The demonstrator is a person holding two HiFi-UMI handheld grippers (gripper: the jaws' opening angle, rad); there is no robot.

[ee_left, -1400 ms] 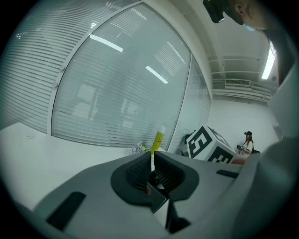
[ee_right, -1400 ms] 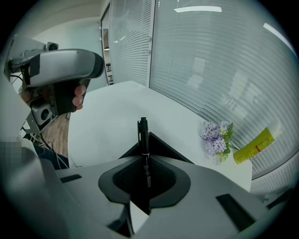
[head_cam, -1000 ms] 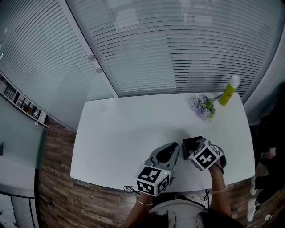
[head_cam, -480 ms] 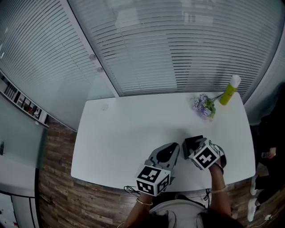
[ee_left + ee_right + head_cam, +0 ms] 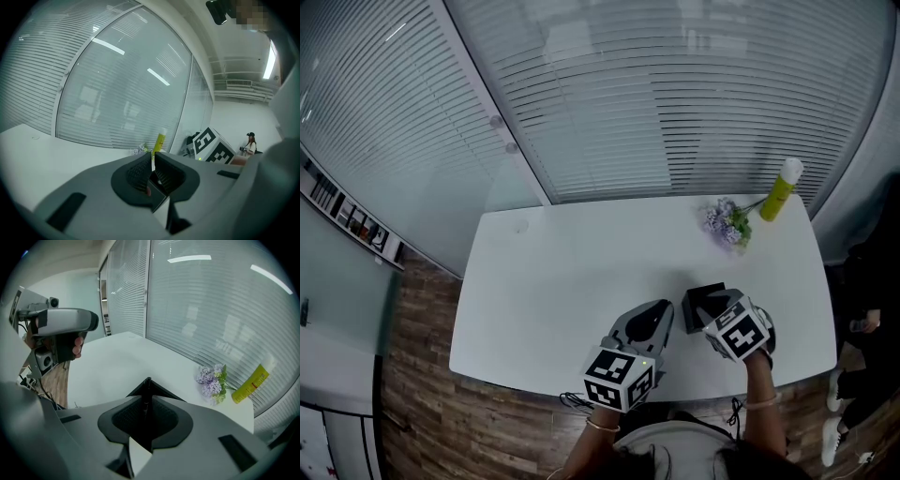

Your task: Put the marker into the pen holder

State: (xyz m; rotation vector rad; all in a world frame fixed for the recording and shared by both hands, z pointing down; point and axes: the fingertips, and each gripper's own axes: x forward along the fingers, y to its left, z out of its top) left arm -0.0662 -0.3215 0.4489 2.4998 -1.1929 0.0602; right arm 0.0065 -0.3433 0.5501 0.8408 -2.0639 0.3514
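Observation:
A black square pen holder (image 5: 697, 298) stands near the front of the white table (image 5: 562, 272). My right gripper (image 5: 709, 311) is shut on its wall. In the right gripper view the thin black wall of the pen holder (image 5: 149, 384) runs up between the closed pads of that right gripper (image 5: 147, 401). My left gripper (image 5: 660, 311) lies just left of the holder, its tips almost touching it. In the left gripper view the left gripper (image 5: 153, 161) has its jaws nearly together on a small reddish marker (image 5: 148, 190), most of which is hidden.
At the table's far right stand a yellow-green bottle (image 5: 782, 192) and a bunch of lilac flowers (image 5: 728, 225). Blinds cover the window behind. The table's front edge runs just under both grippers. A person stands far off, seen in the left gripper view.
The right gripper's cube has shifted a little to the right and the holder has turned slightly. The left gripper has edged slightly left.

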